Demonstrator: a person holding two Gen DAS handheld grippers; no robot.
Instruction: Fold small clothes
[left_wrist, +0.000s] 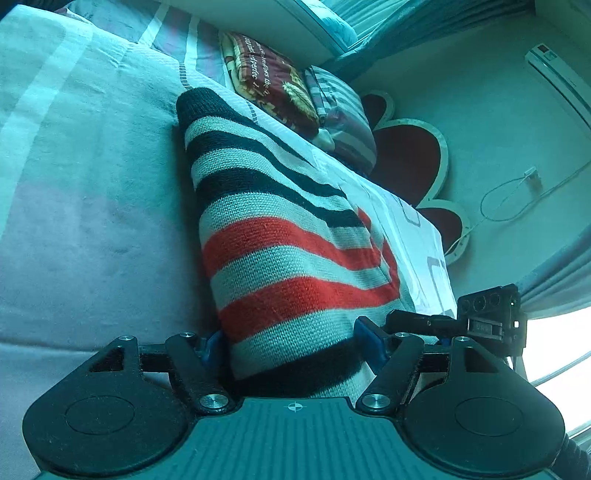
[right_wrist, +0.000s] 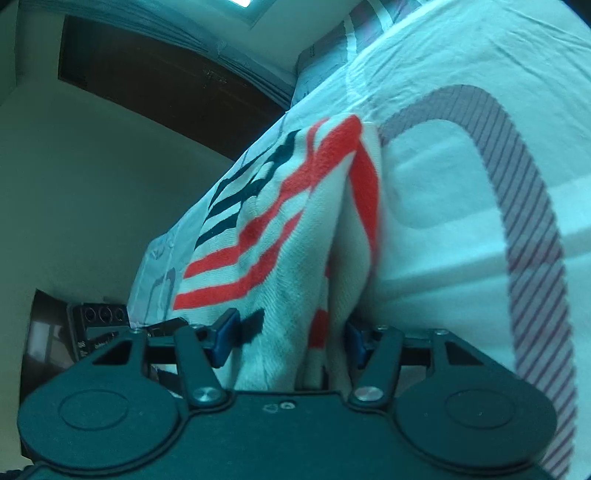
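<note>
A knit garment (left_wrist: 280, 236) with black, white and red stripes lies on the bed. Its near black hem sits between the blue pads of my left gripper (left_wrist: 291, 345). The pads (left_wrist: 369, 345) stand wide at the hem's two edges and do not pinch it. In the right wrist view the same garment (right_wrist: 280, 229) is bunched into upright folds. My right gripper (right_wrist: 290, 339) straddles the white and red folds. Its left pad (right_wrist: 224, 338) stands apart from the cloth, and its right pad touches it. The right gripper's black body (left_wrist: 487, 317) shows at the garment's right in the left wrist view.
The bed has a pale sheet (left_wrist: 92, 221) with grey bands (right_wrist: 524, 206). A folded red blanket (left_wrist: 269, 81) and a striped pillow (left_wrist: 340, 118) lie at the head. A red petal-shaped headboard (left_wrist: 406, 162) meets the wall. The bed edge drops beside the garment (right_wrist: 159, 266).
</note>
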